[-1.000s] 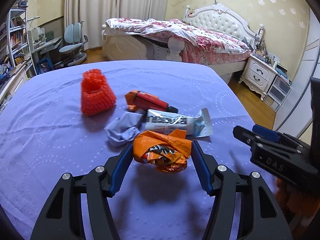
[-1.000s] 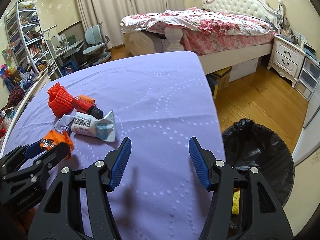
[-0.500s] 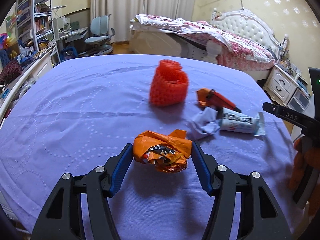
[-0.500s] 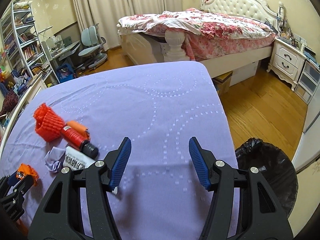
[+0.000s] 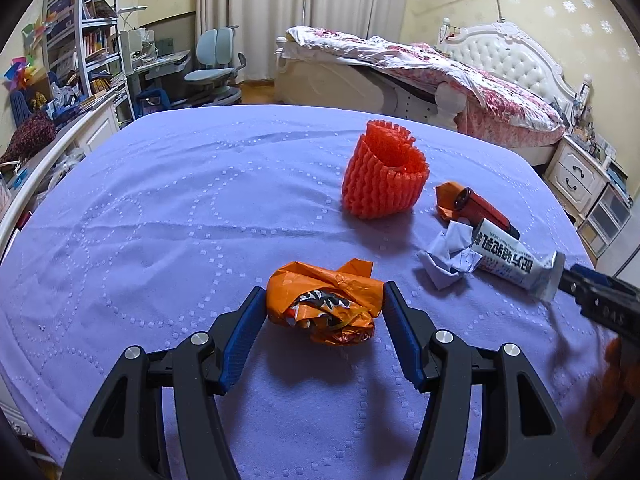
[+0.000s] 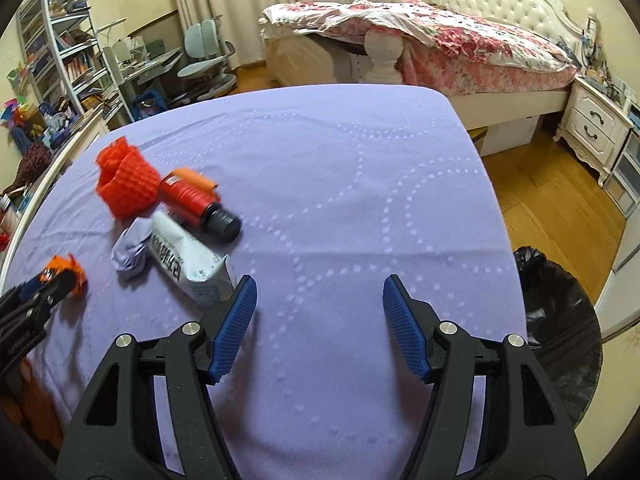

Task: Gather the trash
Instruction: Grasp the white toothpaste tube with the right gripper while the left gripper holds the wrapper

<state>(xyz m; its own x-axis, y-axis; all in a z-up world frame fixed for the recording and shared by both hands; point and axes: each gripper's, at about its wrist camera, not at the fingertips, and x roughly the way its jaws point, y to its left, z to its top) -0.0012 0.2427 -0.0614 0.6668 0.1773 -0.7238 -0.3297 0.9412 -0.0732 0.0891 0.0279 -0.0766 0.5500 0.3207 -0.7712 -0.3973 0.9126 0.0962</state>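
My left gripper (image 5: 324, 289) is shut on a crumpled orange wrapper (image 5: 320, 308), just above the purple tablecloth (image 5: 160, 220). To its right lie a red foam net (image 5: 384, 176), a red bottle (image 5: 480, 208), a ball of pale paper (image 5: 448, 258) and a white-and-silver packet (image 5: 508, 260). My right gripper (image 6: 320, 280) hovers over bare cloth, its jaws opening with nothing between them. The packet (image 6: 188, 260) ends just beside its left fingertip. In the right wrist view the left gripper (image 6: 48, 284) shows at the left edge with the wrapper.
A bin lined with a black bag (image 6: 560, 320) stands on the wooden floor off the table's right edge. A bed (image 6: 440, 40), a nightstand (image 6: 592, 128), a desk chair (image 5: 216, 72) and shelves (image 5: 92, 40) surround the table.
The left gripper carried the orange wrapper leftwards, away from the pile. The right gripper swung left until the pile came beside its left finger, and its jaws widened a little.
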